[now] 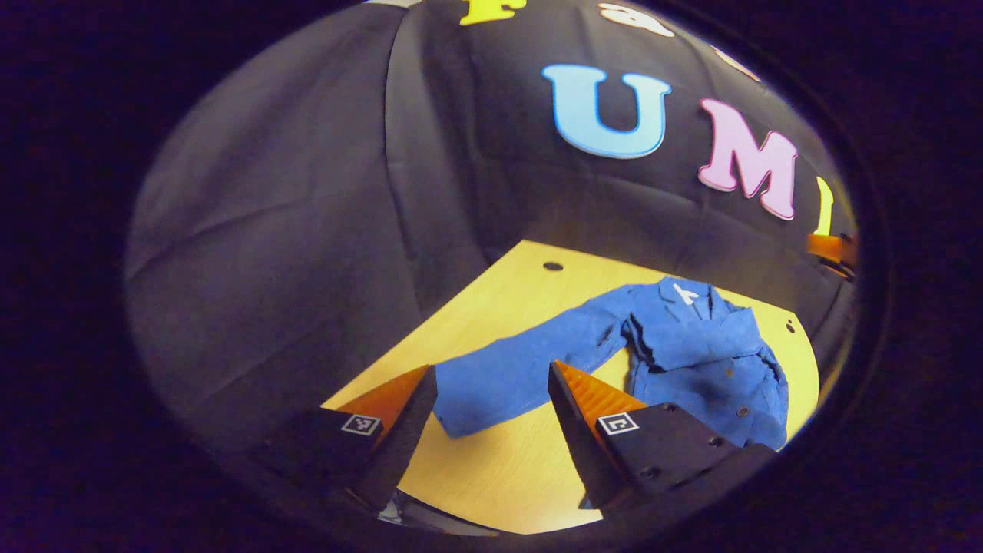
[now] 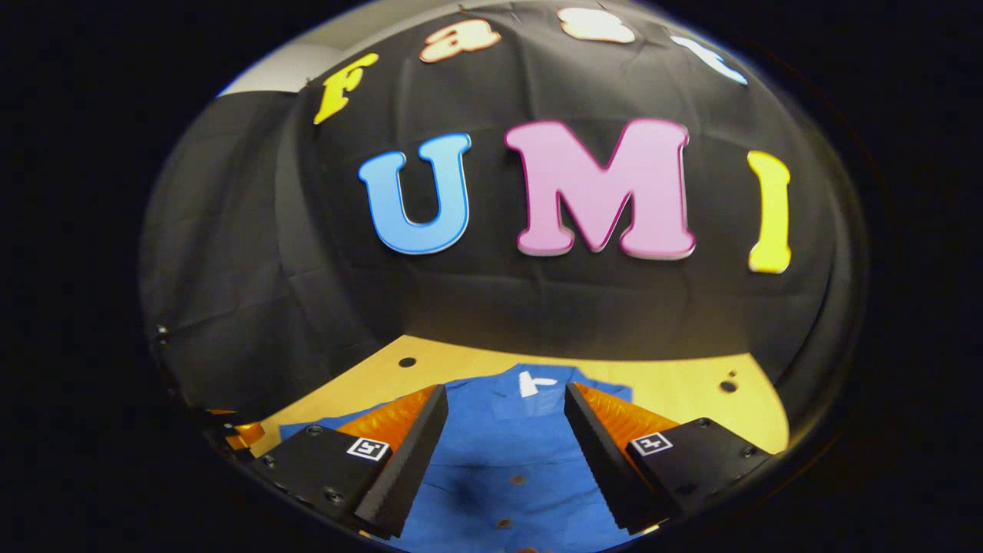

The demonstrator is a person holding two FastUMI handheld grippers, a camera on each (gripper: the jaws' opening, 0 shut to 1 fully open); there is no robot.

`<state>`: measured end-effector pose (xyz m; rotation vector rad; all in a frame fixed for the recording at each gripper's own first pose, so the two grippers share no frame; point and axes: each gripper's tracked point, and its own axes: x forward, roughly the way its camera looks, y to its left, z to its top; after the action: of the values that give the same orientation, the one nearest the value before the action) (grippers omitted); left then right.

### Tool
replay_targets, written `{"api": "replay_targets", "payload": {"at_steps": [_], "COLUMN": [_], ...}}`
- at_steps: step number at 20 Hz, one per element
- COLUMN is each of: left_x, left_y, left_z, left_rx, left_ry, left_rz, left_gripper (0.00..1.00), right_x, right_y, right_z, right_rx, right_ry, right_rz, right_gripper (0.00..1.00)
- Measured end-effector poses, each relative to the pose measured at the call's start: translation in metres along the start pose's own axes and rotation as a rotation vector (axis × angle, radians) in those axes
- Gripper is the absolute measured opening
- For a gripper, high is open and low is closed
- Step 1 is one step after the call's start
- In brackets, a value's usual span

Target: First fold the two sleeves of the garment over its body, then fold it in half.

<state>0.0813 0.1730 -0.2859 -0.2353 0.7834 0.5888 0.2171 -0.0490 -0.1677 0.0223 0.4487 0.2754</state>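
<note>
Blue jacket (image 1: 691,346) lies flat on table (image 1: 499,476), one sleeve (image 1: 522,369) stretched out sideways. My left gripper (image 1: 491,411) hangs over cuff, fingers apart, empty. My right gripper (image 2: 507,453) above jacket body, fingers apart. Cloth soft, light, floppy; I'd pinch at cuff.

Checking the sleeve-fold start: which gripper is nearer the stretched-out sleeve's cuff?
Left. The left gripper hangs open right over the sleeve's cuff end on the table. The right gripper is open above the jacket's buttoned front, away from that cuff.
</note>
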Motion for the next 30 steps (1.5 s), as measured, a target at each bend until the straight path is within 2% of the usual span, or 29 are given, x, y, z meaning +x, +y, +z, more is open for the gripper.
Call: {"api": "replay_targets", "payload": {"at_steps": [4,8,9,10,11,14,16,18,20,21,22,23,26,28,30], "left_x": [0.049,0.070,0.076,0.083,0.084,0.081,0.088,0.091,0.088,0.091,0.090,0.090,0.083,0.075,0.061], "left_y": [0.005,0.007,0.005,0.006,0.006,0.012,0.008,0.006,-0.001,-0.005,-0.005,-0.007,-0.006,-0.019,-0.055], "left_z": [-0.013,-0.009,-0.006,0.006,0.011,0.006,0.008,0.011,0.012,0.014,0.013,0.014,0.013,0.034,0.064], "left_rx": [-0.045,-0.073,-0.091,-0.102,-0.114,-0.108,-0.090,-0.077,-0.123,-0.144,-0.179,-0.207,-0.240,-0.233,-0.204], "left_ry": [0.179,0.333,0.359,0.336,0.360,0.356,0.366,0.365,0.357,0.348,0.349,0.346,0.368,0.313,0.242], "left_rz": [0.072,0.138,0.134,0.123,0.106,0.073,0.055,0.015,-0.035,-0.075,-0.091,-0.106,-0.115,-0.143,-0.214], "left_gripper": [0.85,0.85,0.86,0.88,0.84,0.84,0.72,0.43,0.15,0.07,0.07,0.00,0.00,0.00,0.00], "right_x": [-0.063,-0.104,-0.110,-0.116,-0.120,-0.129,-0.132,-0.135,-0.139,-0.140,-0.141,-0.142,-0.144,-0.146,-0.147], "right_y": [-0.041,-0.069,-0.075,-0.080,-0.084,-0.093,-0.097,-0.100,-0.104,-0.105,-0.105,-0.106,-0.109,-0.112,-0.119], "right_z": [0.031,0.032,0.031,0.028,0.024,0.014,0.004,-0.003,-0.010,-0.011,-0.013,-0.014,-0.020,-0.026,-0.033], "right_rx": [-0.103,-0.140,-0.141,-0.134,-0.122,-0.067,-0.032,-0.022,-0.030,-0.034,-0.039,-0.041,-0.021,-0.010,-0.013], "right_ry": [-0.100,-0.098,-0.094,-0.082,-0.069,-0.045,-0.021,-0.007,0.009,0.013,0.015,0.018,0.033,0.044,0.058], "right_rz": [-0.131,-0.208,-0.227,-0.243,-0.258,-0.291,-0.306,-0.311,-0.314,-0.313,-0.312,-0.312,-0.309,-0.308,-0.312], "right_gripper": [0.96,0.95,0.95,0.96,0.96,0.96,0.96,0.96,0.96,0.96,0.96,0.96,0.96,0.96,0.96]}}
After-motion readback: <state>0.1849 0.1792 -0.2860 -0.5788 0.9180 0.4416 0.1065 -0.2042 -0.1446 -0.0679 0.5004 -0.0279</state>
